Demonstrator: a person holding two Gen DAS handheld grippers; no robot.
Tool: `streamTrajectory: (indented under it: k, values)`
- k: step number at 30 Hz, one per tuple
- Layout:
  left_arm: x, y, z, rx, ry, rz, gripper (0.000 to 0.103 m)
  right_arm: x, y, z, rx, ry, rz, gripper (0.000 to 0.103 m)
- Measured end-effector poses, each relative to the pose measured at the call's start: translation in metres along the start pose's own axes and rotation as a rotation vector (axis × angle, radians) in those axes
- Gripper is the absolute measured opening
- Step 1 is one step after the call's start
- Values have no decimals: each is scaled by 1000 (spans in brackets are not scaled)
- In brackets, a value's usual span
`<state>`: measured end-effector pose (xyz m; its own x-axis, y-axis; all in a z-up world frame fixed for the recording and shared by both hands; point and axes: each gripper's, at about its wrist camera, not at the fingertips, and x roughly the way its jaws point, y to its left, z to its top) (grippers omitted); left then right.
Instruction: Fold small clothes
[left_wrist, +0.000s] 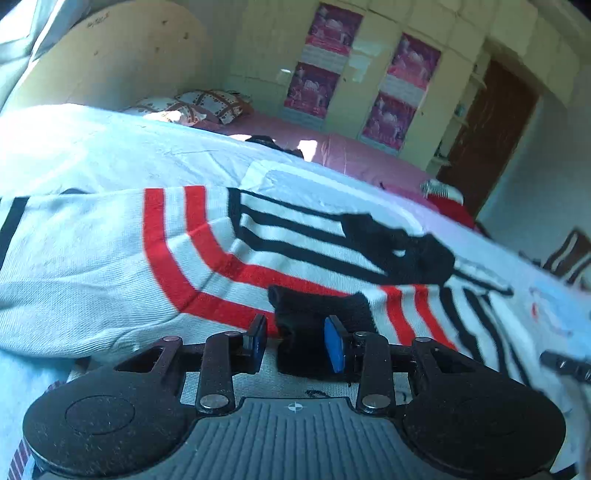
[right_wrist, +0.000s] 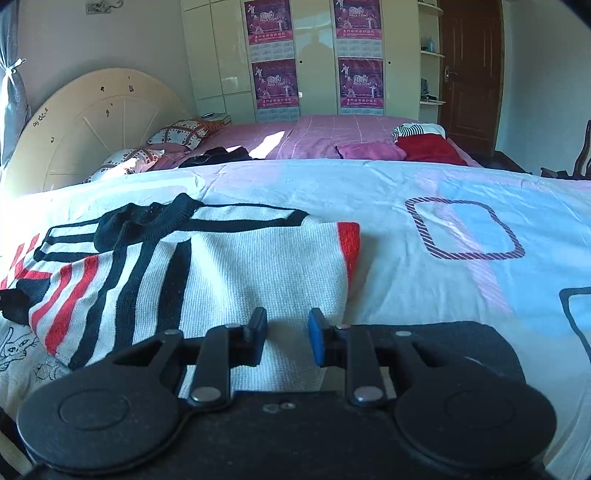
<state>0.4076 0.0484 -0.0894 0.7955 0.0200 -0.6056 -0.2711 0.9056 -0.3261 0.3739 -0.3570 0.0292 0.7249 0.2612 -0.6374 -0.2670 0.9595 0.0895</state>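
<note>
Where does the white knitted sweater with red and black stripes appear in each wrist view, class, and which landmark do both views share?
Left wrist view: the white knitted sweater with red and black stripes spans the middle, left to right.
Right wrist view: the sweater lies left of centre, above the fingers.
Shared landmark: the cream wardrobe with purple posters.

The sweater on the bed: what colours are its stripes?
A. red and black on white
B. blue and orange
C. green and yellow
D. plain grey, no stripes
A: the knitted sweater lying on the bedsheet is white with red bands and black bands, and it has a black collar.
</note>
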Motion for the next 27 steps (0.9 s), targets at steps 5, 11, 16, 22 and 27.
streamTrajectory:
  k: [5, 11, 16, 22, 27]
  values:
    - [-60, 81, -6, -193, -121, 37, 51, -24, 10, -2, 8, -34, 0, 26]
    - [-115, 217, -22, -450, -213, 195, 51, -43, 42, -9, 71, -53, 7, 27]
    - [-135, 303, -33, -676, -284, 226, 51, -46, 81, -10, 119, -56, 6, 28]
    - [-117, 352, -24, -769, -304, 142, 50, -41, 135, -8, 115, -50, 2, 30]
    - [-95, 372, -13, -761, -316, 100, 37, -40, 156, -11, 156, -47, -36, 30]
